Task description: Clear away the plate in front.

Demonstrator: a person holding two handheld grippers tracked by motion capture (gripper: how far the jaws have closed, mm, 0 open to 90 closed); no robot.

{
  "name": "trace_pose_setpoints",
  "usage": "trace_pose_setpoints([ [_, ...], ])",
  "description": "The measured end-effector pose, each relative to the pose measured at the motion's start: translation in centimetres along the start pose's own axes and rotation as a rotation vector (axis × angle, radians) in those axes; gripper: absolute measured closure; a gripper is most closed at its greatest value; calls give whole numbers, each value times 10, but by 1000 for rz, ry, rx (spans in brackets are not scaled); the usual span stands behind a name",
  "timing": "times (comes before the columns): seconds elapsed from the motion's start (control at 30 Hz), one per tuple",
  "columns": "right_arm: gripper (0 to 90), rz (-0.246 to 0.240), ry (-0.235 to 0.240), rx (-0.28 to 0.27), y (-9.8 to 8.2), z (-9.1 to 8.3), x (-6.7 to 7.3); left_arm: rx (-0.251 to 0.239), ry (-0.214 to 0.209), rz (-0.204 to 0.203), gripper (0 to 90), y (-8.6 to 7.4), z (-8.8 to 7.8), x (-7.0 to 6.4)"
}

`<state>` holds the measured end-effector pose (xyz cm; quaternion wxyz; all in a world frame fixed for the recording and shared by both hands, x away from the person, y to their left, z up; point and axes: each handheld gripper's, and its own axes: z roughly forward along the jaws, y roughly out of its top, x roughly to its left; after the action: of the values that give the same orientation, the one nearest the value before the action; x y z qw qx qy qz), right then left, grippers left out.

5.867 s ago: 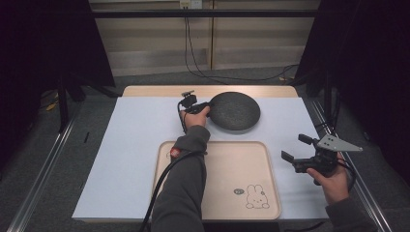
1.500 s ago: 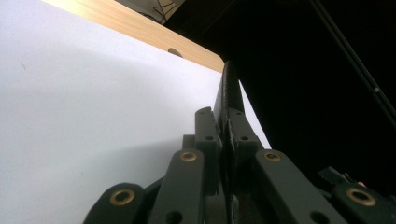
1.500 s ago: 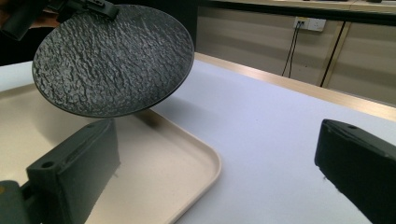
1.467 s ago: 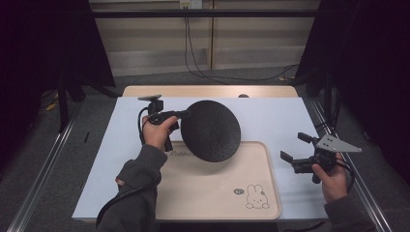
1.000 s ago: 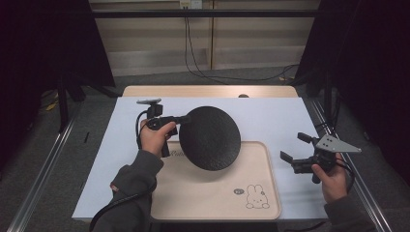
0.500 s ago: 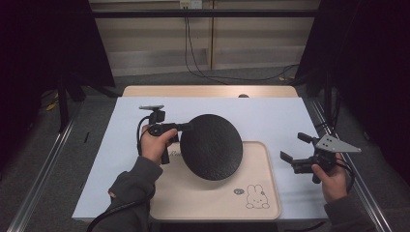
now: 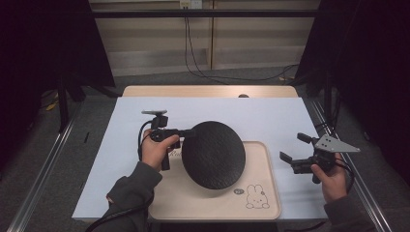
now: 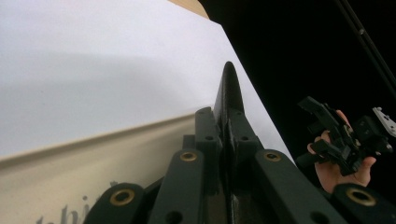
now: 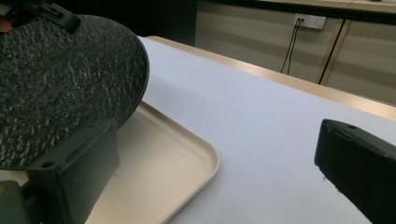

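Above the tray (image 7: 270, 203), left gripper (image 7: 186, 131) clamped on plate (image 7: 213, 154).

**Left hand clamped, right hand waiting**

The left gripper (image 7: 186, 133) has its jaws pinched tight on the rim of the black plate (image 7: 213, 153), forearm reaching in from the bottom edge. The right gripper (image 7: 292, 147) sits low at the right side, jaws spread wide with nothing between them.
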<state>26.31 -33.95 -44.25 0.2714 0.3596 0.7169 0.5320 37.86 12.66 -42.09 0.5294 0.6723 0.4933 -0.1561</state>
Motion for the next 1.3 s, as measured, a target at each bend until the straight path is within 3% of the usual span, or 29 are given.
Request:
trace_pose_setpoints([
  [0.17,0,-3,5,3,0,0,0,21,-21,-14,854,-6,0,-5],
  [0.2,0,-2,4,6,0,1,1,22,-15,8,854,-6,0,-4],
  [0.3,0,-3,20,10,0,0,0,29,-28,-15,853,-10,0,-7],
  [0.37,0,-5,18,11,0,1,0,34,-25,5,853,-12,-1,-6],
  [0.43,0,-2,17,9,-1,1,1,40,-42,-21,853,-14,-1,-7],
  [0.47,0,-4,5,5,-1,2,1,37,-38,-3,853,-15,-1,-6],
  [0.5,0,-3,7,6,-1,2,2,42,-43,-21,854,-16,-1,-7],
  [0.6,0,-8,9,11,-1,2,2,47,-44,-21,853,-20,0,-6],
  [0.63,0,-3,5,10,-1,2,2,53,-40,-8,853,-21,0,-5],
  [0.87,0,-4,3,4,-1,1,1,63,-30,-32,851,-31,4,3],
  [1.07,0,-6,13,9,-1,1,1,61,-27,-84,854,-37,7,17],
  [1.3,0,-8,2,12,-1,1,2,54,-8,-72,872,-42,7,24],
])
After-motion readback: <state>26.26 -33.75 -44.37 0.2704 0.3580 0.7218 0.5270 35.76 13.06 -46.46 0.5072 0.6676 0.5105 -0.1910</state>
